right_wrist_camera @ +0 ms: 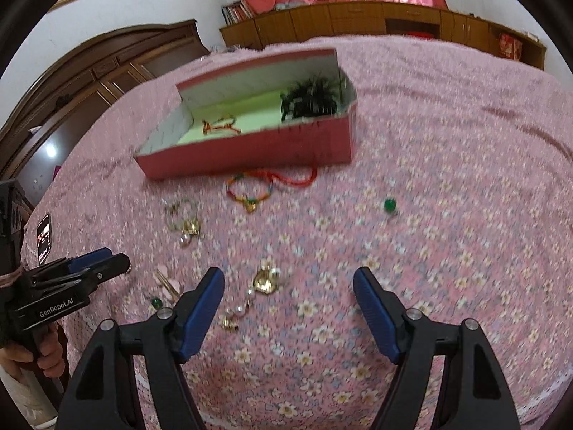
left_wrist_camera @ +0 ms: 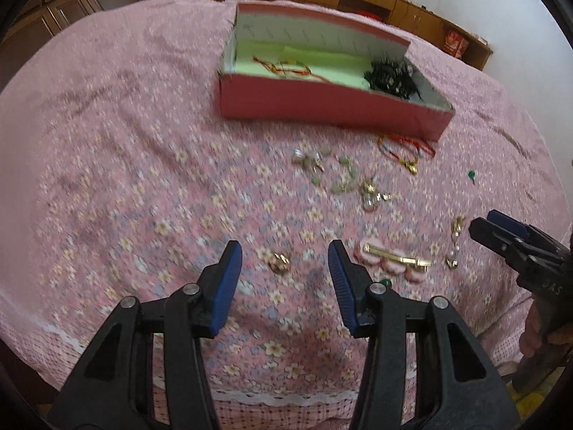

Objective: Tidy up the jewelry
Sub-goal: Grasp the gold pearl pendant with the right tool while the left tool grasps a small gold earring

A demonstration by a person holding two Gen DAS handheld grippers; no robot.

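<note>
Currently both grippers hang above a bed under a pink floral-print cotton bedspread (left_wrist_camera: 143,165), nothing between either pair of pads.

Landmark: the open red cardboard box (left_wrist_camera: 322,107) with white inner walls and a pale green liner. All places below are relative to it, left to right as the left wrist view shows them.

- Inside the box, left part: a tangle of red-orange cord bracelets (left_wrist_camera: 283,68). Right end: a heap of black hair clips (left_wrist_camera: 390,77).
- Well in front of the box, toward its left: the left gripper (left_wrist_camera: 284,286), blue pads spread, empty. A small gold ring-like trinket (left_wrist_camera: 279,262) lies on the bedspread in the gap between the fingers, untouched.
- In front of the box, middle: a scatter of pale green and pearl beaded pieces with gold charms (left_wrist_camera: 343,179); blurred, cannot separate them.
- Just in front of the box's right end: a multicoloured braided cord bracelet with a gold charm (right_wrist_camera: 250,193), beside a red cord.
- Further front, right of the left gripper: a pink flower-shaped hair clip with a gold bar (left_wrist_camera: 390,259).
- Right of that: a gold and pearl drop earring (right_wrist_camera: 261,283).
- Off the box's right corner: a loose green bead (right_wrist_camera: 389,205).
- Far right, well in front: the right gripper (right_wrist_camera: 288,317), pads spread wider, empty.
</note>
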